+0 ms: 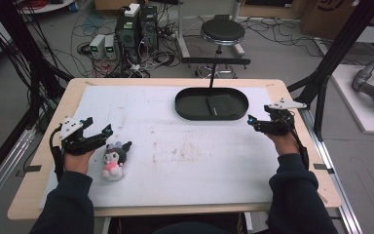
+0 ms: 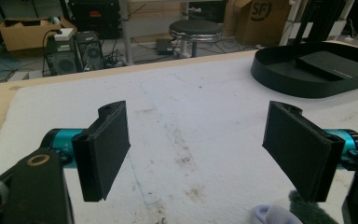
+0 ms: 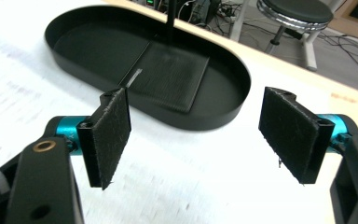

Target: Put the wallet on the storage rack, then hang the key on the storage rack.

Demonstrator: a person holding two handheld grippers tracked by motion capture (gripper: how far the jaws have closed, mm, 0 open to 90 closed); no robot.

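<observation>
Plush toy [image 1: 114, 159] just beside left gripper's [image 1: 108, 130] spread jaws.

Plush toy [image 1: 113, 159] flat, near-left mat

The right claw [image 3: 196, 140] gapes wide before the black oval tray [image 3: 205, 122].

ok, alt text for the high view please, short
A person at a table holds an open left claw right beside a small plush toy lying on a stained white mat. The right claw, also open, hovers near the right end of an oval black tray at the far side.
</observation>
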